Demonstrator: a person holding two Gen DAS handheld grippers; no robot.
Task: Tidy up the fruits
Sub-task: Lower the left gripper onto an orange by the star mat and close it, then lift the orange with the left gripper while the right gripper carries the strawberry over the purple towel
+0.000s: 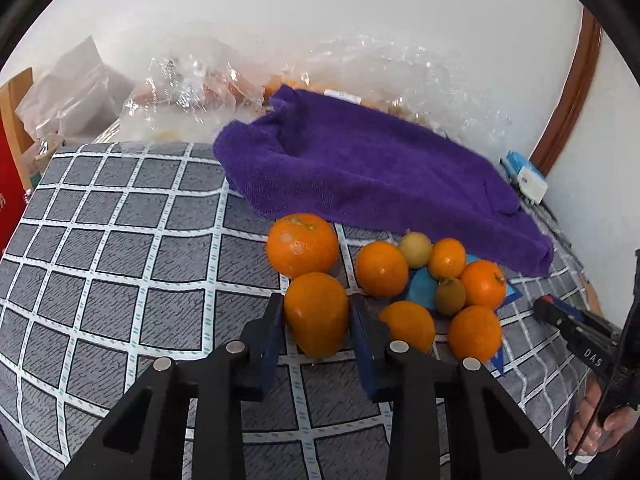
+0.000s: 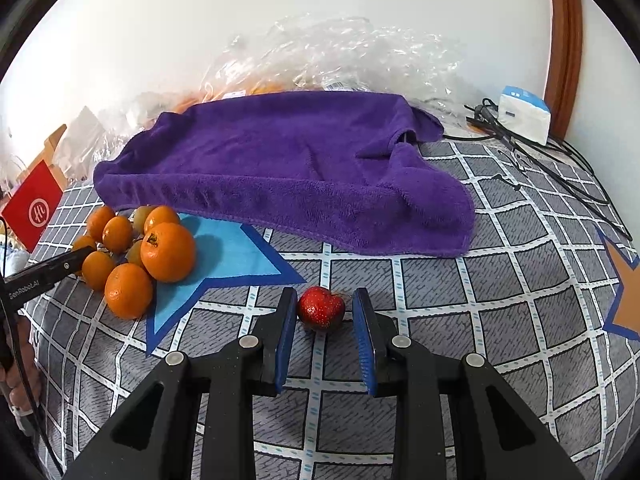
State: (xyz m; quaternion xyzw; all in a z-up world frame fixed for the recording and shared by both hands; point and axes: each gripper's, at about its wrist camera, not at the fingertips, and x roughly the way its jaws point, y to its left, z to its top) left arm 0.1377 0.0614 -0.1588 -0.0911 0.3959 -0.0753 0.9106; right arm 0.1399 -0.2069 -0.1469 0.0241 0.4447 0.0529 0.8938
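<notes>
Your left gripper (image 1: 316,308) is clamped on an orange (image 1: 317,314): both blue pads (image 1: 274,320) press its sides, at the near-left edge of the fruit pile. A bigger orange (image 1: 303,245) sits just behind it, touching or nearly so. The rest of the pile lies to the right on a blue star patch (image 1: 422,288): several smaller oranges, a kiwi (image 1: 450,296) in the middle, and a yellowish-green fruit (image 1: 415,249) at the back; I cannot tell its kind. All of it rests on the grey checked tablecloth (image 1: 120,260).

Your right gripper (image 2: 325,306) sits around a strawberry (image 2: 321,307) lying on the cloth, well to the right of the pile. Its jaws are as far together as they go. The left pad is at the berry's side; a thin gap shows by the right pad, so I cannot tell that it is gripped.

The purple towel (image 2: 288,172) lies crumpled behind both fruit spots, its front hem just beside the back of the pile. Clear plastic bags (image 2: 340,52) are heaped against the wall behind the towel. A white and blue box (image 2: 524,114) with black cables (image 2: 560,168) sits at the far right, a red box (image 2: 34,208) at the far left. An orange star patch (image 2: 626,300) shows at the right edge of the cloth.

In the left wrist view your right hand (image 1: 600,420) shows at the right edge, holding the other gripper's handle.
</notes>
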